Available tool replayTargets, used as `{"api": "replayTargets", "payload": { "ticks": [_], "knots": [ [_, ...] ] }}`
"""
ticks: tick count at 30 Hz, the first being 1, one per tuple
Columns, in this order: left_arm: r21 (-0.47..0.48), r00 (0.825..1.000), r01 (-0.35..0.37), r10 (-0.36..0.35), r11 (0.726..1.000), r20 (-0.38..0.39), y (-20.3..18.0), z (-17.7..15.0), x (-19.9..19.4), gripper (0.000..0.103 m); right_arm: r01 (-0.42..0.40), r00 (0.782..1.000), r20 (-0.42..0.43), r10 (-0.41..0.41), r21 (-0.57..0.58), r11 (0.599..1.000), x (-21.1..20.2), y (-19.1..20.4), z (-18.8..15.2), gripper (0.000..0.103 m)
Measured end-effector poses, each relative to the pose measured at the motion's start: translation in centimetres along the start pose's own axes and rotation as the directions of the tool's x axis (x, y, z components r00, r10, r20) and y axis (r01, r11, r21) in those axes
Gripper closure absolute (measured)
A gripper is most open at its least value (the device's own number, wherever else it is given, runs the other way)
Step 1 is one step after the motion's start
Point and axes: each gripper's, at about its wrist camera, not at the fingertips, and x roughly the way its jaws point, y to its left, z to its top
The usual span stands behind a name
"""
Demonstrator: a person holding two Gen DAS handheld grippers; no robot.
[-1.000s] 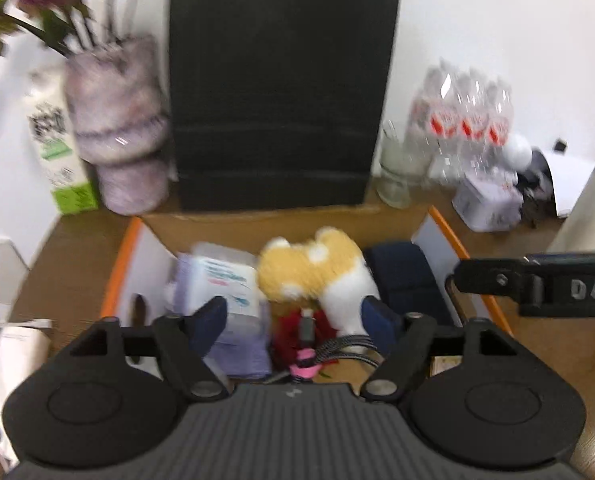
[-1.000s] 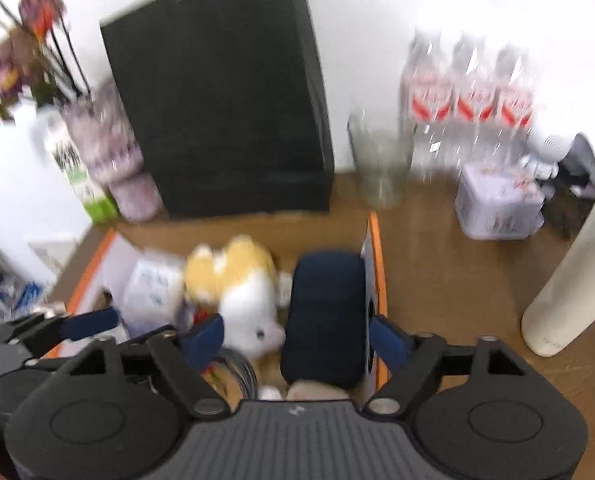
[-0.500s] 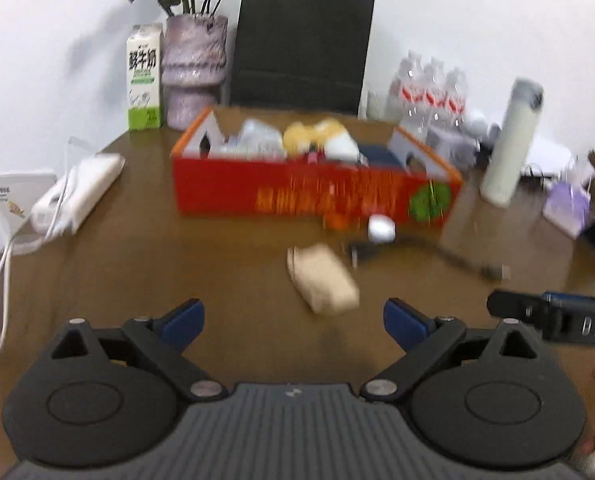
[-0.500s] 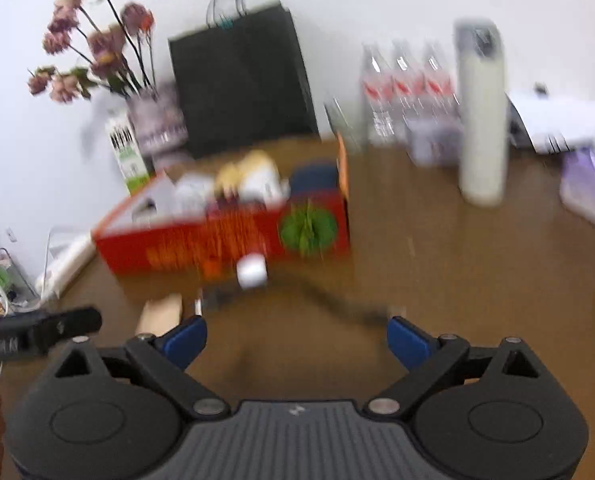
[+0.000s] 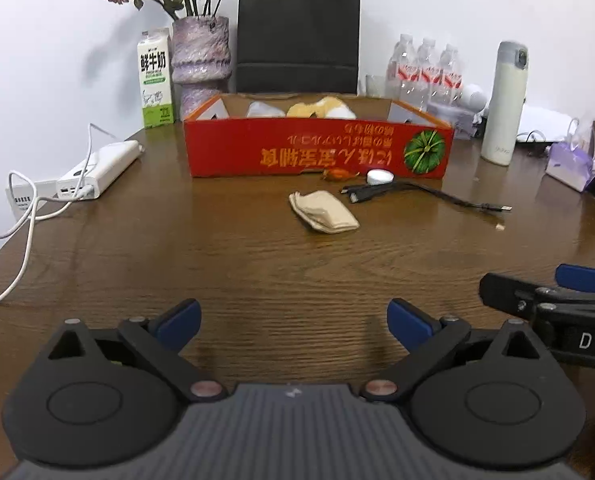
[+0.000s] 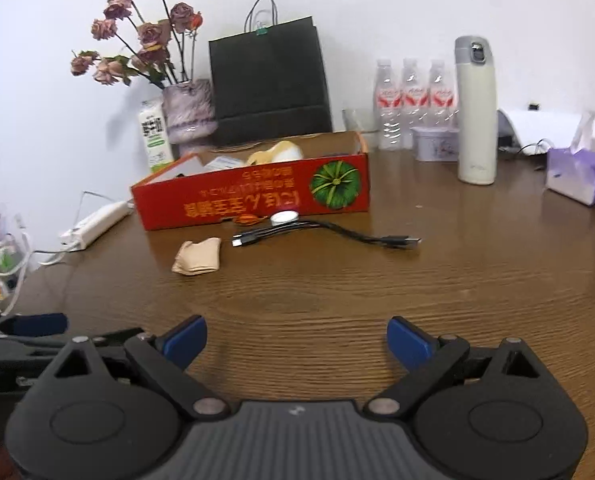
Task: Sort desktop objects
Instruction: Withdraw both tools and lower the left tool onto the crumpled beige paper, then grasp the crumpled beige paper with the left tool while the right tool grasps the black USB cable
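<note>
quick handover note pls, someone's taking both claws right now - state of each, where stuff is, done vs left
Left claw: open, empty, low over the table.
Right claw: open, empty, beside it.
Red box: at the back, already holds a plush toy and some packets.
Left on the table in front of the box: beige folded cloth, black cable, small white round item, small orange item.
Nothing is gripped; the cloth is nearest, likely next.
</note>
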Motion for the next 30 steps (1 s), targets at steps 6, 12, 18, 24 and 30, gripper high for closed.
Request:
{"api": "replayTargets", "payload": {
  "ticks": [6, 12, 18, 24, 30],
  "knots": [
    [0.025, 1.0, 0.013, -0.012, 1.0, -0.019, -0.4, 0.3, 0.5, 0.001, -0.006, 1.0, 0.004, 0.006, 0.018, 1.0, -0.1, -0.3, 0.1, 0.006],
    [0.062, 1.0, 0.012, -0.011, 0.998, -0.013, -1.1, 4.0, 3.9, 0.004, -0.09, 0.991, -0.083, 0.105, 0.169, 0.981, 1.0, -3.1, 1.3, 0.006],
    [0.04, 0.996, 0.076, -0.073, 0.996, -0.051, -1.6, 7.0, 8.5, 0.035, 0.067, 0.998, -0.022, -0.065, 0.117, 0.991, 1.9, -5.8, 3.2, 0.007],
    [0.078, 0.994, 0.102, -0.099, 0.992, -0.041, -2.2, 6.6, 9.4, 0.065, 0.103, 0.994, -0.056, -0.098, 0.104, 0.989, 6.7, -7.6, 5.9, 0.018],
    [-0.007, 0.991, 0.131, -0.131, 0.991, -0.026, -0.2, 6.6, 9.3, 0.088, 0.117, 0.985, -0.132, -0.113, 0.021, 0.993, 11.3, -6.8, 7.3, 0.035]
  ]
}}
